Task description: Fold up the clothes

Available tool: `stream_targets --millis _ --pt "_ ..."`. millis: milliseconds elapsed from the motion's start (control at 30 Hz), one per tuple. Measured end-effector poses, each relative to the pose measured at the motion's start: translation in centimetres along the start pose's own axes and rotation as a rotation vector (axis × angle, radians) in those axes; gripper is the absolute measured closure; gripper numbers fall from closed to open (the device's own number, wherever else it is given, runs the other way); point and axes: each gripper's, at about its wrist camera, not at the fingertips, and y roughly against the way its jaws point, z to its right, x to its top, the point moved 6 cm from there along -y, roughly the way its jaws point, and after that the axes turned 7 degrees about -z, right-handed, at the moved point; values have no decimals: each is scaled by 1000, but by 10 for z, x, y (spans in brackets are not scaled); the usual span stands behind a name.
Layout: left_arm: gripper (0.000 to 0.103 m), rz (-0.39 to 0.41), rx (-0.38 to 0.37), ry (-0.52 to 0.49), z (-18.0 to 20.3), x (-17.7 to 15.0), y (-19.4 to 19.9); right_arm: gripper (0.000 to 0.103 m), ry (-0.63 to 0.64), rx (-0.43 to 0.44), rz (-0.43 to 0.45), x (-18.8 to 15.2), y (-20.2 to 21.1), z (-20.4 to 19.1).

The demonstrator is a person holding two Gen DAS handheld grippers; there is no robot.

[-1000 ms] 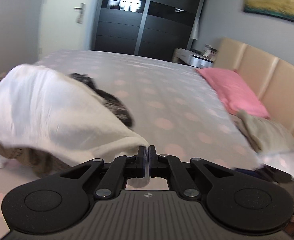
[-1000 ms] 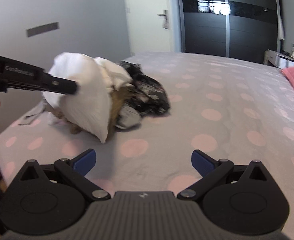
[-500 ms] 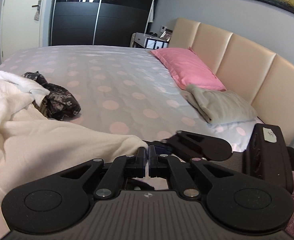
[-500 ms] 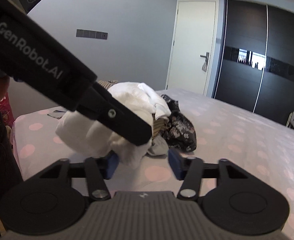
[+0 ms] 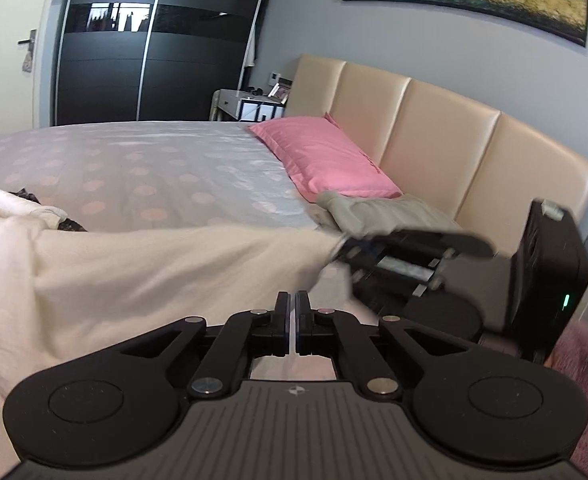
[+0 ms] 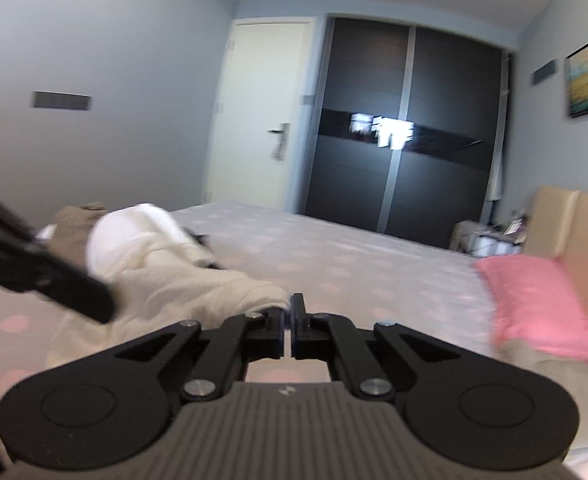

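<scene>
- The cream garment (image 5: 142, 276) is stretched over the near side of the bed (image 5: 182, 164), trailing left to the heap of clothes (image 6: 78, 224); pulling wider could drag that heap.
- The left gripper (image 5: 293, 300) is level, clamped on its near edge.
- The right gripper (image 5: 344, 246) pinches 1 corner thinly; it may slip free.

The right gripper (image 6: 288, 322), fingers pressed together, pinches the edge of a cream garment (image 6: 182, 288) lying on a grey bed (image 6: 354, 256) with pink dots. Left of the garment, the blurred left gripper (image 6: 54, 280) overlaps it. A pink pillow (image 6: 534, 304) lies at the bed's right side.
</scene>
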Motion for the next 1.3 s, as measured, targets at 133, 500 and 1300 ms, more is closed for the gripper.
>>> stream_targets --millis 133,500,1300 --pt "78 -43 25 -1 -10 -12 -9 100 15 -156 -73 -5 -2 50" --pt "50 -218 101 -49 -38 -51 -64 98 126 -290 -371 -58 -36 117" --pt "41 -381 129 -457 4 -137 -230 35 635 298 -602 -217 -85 23"
